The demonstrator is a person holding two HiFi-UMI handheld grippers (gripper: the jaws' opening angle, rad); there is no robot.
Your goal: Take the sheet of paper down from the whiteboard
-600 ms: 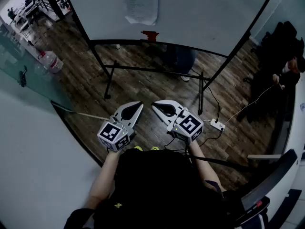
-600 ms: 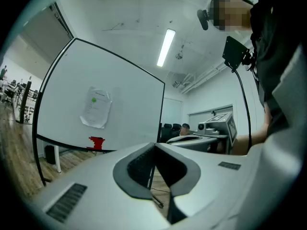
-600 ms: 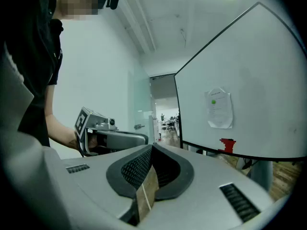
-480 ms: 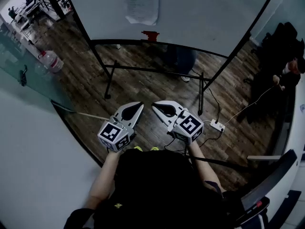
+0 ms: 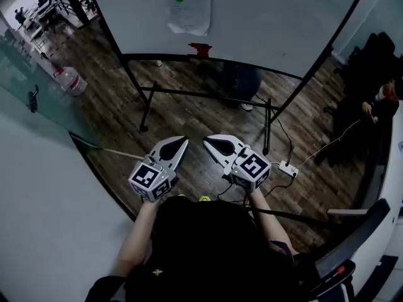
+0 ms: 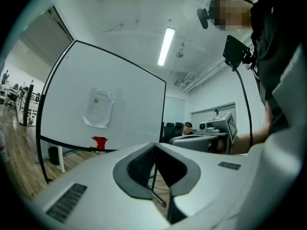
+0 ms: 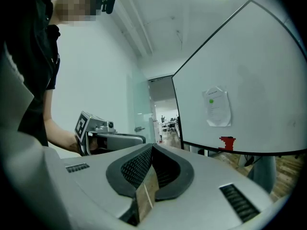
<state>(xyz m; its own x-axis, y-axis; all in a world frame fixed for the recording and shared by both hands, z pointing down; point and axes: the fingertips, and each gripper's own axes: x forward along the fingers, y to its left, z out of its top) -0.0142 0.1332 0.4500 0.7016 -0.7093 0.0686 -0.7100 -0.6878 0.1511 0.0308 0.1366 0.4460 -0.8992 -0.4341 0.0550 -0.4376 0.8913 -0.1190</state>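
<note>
**Paper on board, both grippers closed and empty**

Sheet of paper (image 5: 187, 6) hangs on the whiteboard (image 5: 271, 24), well ahead of my left gripper (image 5: 184, 139) and right gripper (image 5: 206, 139). Both have jaws together with nothing between. The sheet is portrait, long axis vertical. I judge it light, floppy and tearable. The bottom looks wrinkled, so I'd pinch a lower corner.
</note>
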